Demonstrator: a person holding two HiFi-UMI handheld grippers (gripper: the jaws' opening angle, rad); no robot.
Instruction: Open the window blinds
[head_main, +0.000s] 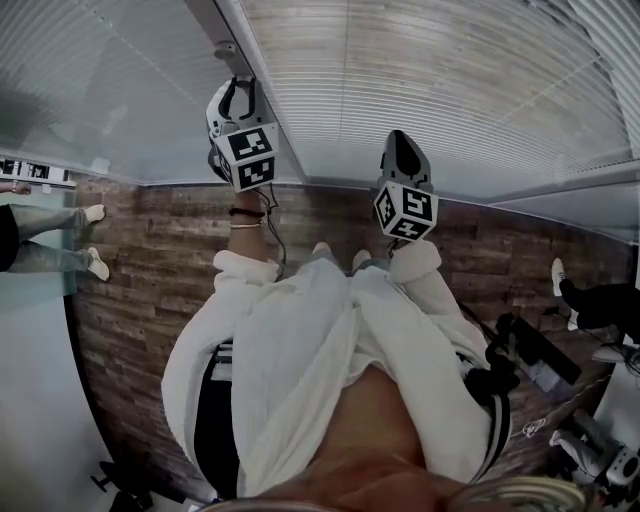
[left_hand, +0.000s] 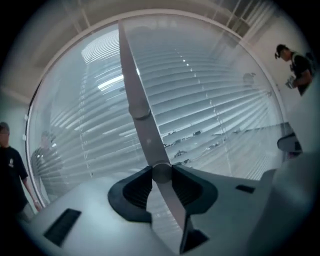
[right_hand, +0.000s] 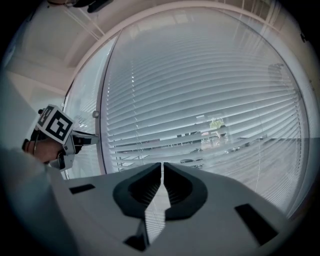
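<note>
**Left claw on the wand, right claw empty**

At the left edge of the left gripper view, a bystander (left_hand: 10, 170) stood by the glass. Your left gripper (left_hand: 161, 172) held the wand (left_hand: 142, 120), with its jaws narrowed onto the rod. The rod ran up and to the left across the blinds (left_hand: 215, 95). The wand hung beside the post (right_hand: 102, 130) at the left edge of the wide blind. The slats were down over the whole window, and cars outside showed between the lower ones. Further right, your right gripper (right_hand: 162, 170) faced that same blind. Its jaws were drawn almost together, with nothing between them. A second bystander (left_hand: 295, 65) stood at the far right.
</note>
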